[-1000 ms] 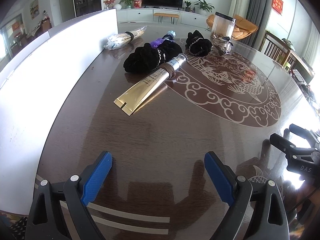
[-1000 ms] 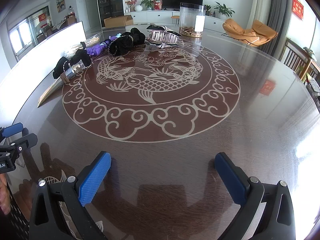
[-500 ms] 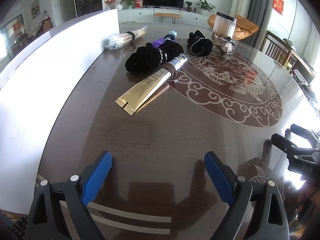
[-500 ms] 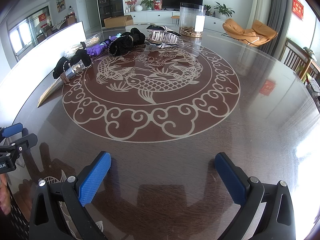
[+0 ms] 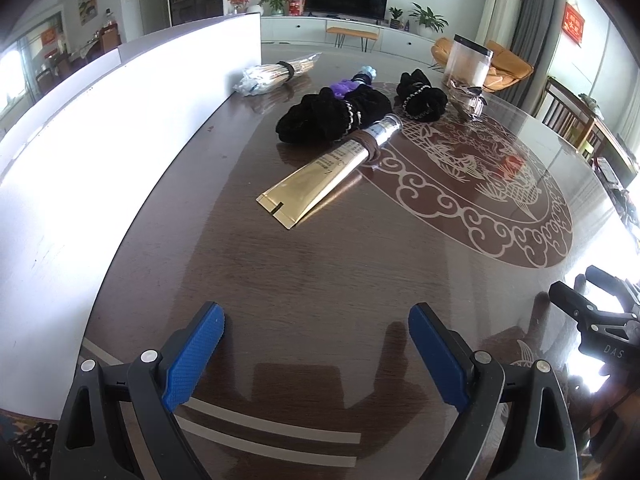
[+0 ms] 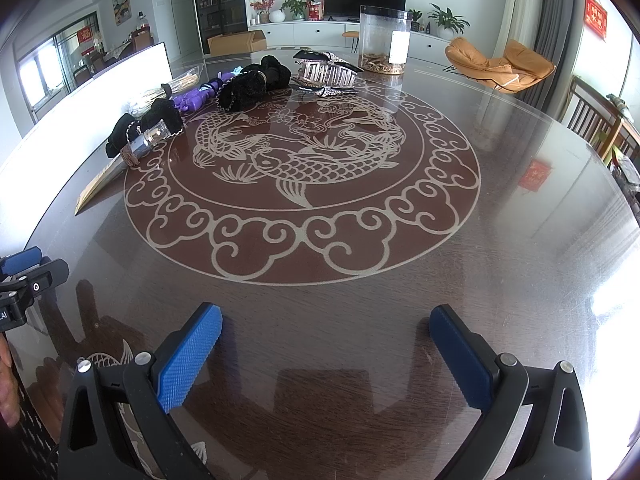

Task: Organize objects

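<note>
A gold tube (image 5: 328, 166) with a silver cap lies on the dark round table (image 5: 320, 264), ahead of my left gripper (image 5: 316, 332), which is open and empty. Behind it lie black scrunchies (image 5: 332, 116) (image 5: 422, 98), a purple scrunchie (image 5: 344, 87) and a bagged bundle of sticks (image 5: 276, 74). My right gripper (image 6: 326, 330) is open and empty near the table's front edge. In the right wrist view the tube (image 6: 120, 160), scrunchies (image 6: 252, 84), a purple toy (image 6: 196, 98) and silver hair clips (image 6: 326, 74) lie at the far left and back.
A clear plastic jar (image 6: 384, 46) stands at the table's far side, also in the left wrist view (image 5: 468, 64). A white board (image 5: 100, 128) runs along the table's left edge. Wooden chairs (image 6: 596, 120) stand at the right.
My left gripper has moved slightly forward and turned toward the tube. The right gripper has not moved. Both stay open.
</note>
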Demonstrator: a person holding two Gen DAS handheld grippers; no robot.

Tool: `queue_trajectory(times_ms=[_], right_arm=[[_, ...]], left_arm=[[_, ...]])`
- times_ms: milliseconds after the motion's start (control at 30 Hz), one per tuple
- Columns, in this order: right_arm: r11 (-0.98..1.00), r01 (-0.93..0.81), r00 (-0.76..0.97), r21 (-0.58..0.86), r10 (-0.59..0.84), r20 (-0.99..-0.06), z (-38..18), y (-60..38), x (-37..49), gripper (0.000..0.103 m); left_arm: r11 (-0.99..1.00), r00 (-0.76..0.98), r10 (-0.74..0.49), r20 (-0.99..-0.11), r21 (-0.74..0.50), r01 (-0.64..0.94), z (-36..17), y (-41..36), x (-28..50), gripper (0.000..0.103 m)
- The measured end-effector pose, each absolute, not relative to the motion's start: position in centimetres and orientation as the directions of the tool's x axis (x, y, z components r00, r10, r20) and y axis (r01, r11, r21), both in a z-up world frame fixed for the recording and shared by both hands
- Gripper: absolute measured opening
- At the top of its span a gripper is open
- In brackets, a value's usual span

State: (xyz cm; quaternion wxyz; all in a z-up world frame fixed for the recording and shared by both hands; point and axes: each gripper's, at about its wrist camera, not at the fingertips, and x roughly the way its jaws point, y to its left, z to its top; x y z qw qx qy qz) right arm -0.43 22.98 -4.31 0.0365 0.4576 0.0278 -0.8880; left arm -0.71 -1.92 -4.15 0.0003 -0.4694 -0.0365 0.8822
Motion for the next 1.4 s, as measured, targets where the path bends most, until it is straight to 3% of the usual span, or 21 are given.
queue_trajectory(times_ms=[400, 633, 800, 900, 1033, 1167, 1400], right_arm=[[-0.996, 0.091, -0.579, -0.016, -0.040, -0.815, -4.3, 23.0, -0.4, 0.103], [-0.996, 0.092, -0.578, -0.016, -0.040, -0.815, -4.2, 23.0, -0.4, 0.103], [-0.995, 0.097, -0.577, -0.015, -0.045, -0.815, -4.3, 22.9, -0.4, 0.103], [-0.989, 0.146, -0.556, 0.003, -0.084, -0.827, -4.8, 20.9, -1.3, 0.103], [-0.963, 0.207, -0.546, 0.173, -0.261, -0.796, -2.7, 16.6, -5.3, 0.103], [-0.926, 0.279, -0.466, 0.253, -0.361, -0.808, -2.1, 9.9, -10.5, 0.103], [-0.938, 0.307, -0.394, 0.163, -0.281, -0.875, -4.5, 2.1, -13.8, 0.103]], left_arm=[[-0.997, -0.550, 0.000, -0.835, -0.041, 0.063, -4.3, -2.5, -0.6, 0.094], [-0.972, -0.550, 0.017, -0.835, -0.143, 0.188, -3.9, -6.0, 0.4, 0.094], [-0.970, -0.552, 0.009, -0.833, -0.141, 0.197, -3.9, -6.0, 0.5, 0.094], [-0.967, -0.557, 0.009, -0.830, -0.148, 0.206, -3.9, -6.2, 0.5, 0.094], [-0.960, -0.562, 0.000, -0.827, -0.157, 0.230, -3.8, -6.7, 0.5, 0.094], [-0.959, -0.562, -0.013, -0.827, -0.148, 0.241, -3.9, -6.7, 0.4, 0.094], [-0.954, -0.562, -0.029, -0.827, -0.144, 0.261, -3.9, -7.1, 0.4, 0.094]])
